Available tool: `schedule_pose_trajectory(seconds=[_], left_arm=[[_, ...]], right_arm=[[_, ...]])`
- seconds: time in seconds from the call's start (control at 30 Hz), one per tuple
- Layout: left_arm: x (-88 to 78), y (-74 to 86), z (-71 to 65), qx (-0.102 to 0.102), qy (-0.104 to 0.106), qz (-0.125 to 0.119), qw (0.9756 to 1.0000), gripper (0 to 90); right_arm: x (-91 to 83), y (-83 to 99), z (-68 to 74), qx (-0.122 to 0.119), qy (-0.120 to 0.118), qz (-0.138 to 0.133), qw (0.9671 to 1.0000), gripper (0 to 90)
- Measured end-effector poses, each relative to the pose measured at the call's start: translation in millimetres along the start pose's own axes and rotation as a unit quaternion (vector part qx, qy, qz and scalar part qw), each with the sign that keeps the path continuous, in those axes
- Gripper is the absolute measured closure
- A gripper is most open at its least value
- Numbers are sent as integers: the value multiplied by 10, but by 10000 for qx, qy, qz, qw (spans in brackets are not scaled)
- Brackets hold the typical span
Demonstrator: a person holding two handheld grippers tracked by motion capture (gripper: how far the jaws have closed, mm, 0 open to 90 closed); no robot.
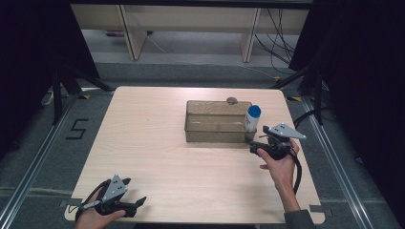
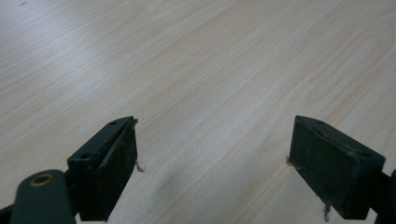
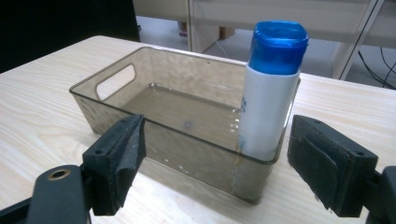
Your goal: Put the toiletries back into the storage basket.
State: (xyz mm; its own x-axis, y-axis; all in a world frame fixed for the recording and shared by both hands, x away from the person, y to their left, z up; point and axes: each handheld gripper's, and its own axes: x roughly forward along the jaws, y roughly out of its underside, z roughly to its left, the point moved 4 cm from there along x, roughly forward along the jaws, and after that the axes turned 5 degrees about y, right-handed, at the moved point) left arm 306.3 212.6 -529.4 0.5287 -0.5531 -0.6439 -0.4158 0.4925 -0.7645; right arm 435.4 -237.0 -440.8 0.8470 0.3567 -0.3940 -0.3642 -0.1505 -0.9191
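Bottle (image 3: 268, 100): white with a blue cap, upright in the bin's corner nearest the right gripper; faint blue print on its side, too small to read.
Bin (image 3: 121, 100): clear, brownish, on the table (image 1: 143, 143); handle cut-out in its end wall.
Right gripper (image 3: 217, 158): jaws wide apart, nothing between them, just short of the bin.
Left gripper (image 2: 212, 158): released, over bare wood at the near edge.
Floor mark (image 1: 76, 129): "5".
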Motion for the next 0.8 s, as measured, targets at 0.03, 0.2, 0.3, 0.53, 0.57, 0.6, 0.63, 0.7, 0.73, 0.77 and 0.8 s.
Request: schedule_pose_trajectory(seconds=[0.03, 0.2, 0.3, 0.53, 0.57, 0.6, 0.63, 0.7, 0.73, 0.77, 0.8], left_arm=[[1, -2, -4, -21, 0, -8, 10000, 148], [7, -6, -14, -86, 38, -81, 9999, 148], [8, -6, -16, -94, 29, -78, 9999, 148], [6, 3, -5, -76, 44, -25, 10000, 148], [3, 1, -6, -61, 37, -16, 10000, 148], [5, 1, -4, -53, 25, -13, 10000, 148], [10, 0, -7, -76, 16, -38, 10000, 148], [8, 2, -6, -55, 8, -1, 10000, 148], [14, 0, -16, -102, 37, -47, 9999, 148], [9, 2, -11, -75, 31, -10, 10000, 148], [10, 3, -9, -88, 23, -16, 10000, 148]], right_arm=[[-5, 3, 7, 13, -23, 18, 10000, 203], [-12, 22, 54, 159, -107, 23, 9998, 198], [-6, 30, 41, -48, -67, -32, 10000, 192], [-20, 76, 144, 170, -219, 127, 9995, 172], [-21, 76, 130, 43, -219, 116, 9997, 170], [-7, 73, 137, 32, -249, 12, 9997, 168], [-10, 76, 146, 51, -263, 25, 9996, 167], [-23, 78, 146, -28, -234, 37, 9997, 166], [-31, 81, 163, 23, -279, 66, 9996, 163], [-34, 82, 164, -11, -248, 59, 9997, 163], [-41, 89, 191, 106, -305, 90, 9994, 162]])
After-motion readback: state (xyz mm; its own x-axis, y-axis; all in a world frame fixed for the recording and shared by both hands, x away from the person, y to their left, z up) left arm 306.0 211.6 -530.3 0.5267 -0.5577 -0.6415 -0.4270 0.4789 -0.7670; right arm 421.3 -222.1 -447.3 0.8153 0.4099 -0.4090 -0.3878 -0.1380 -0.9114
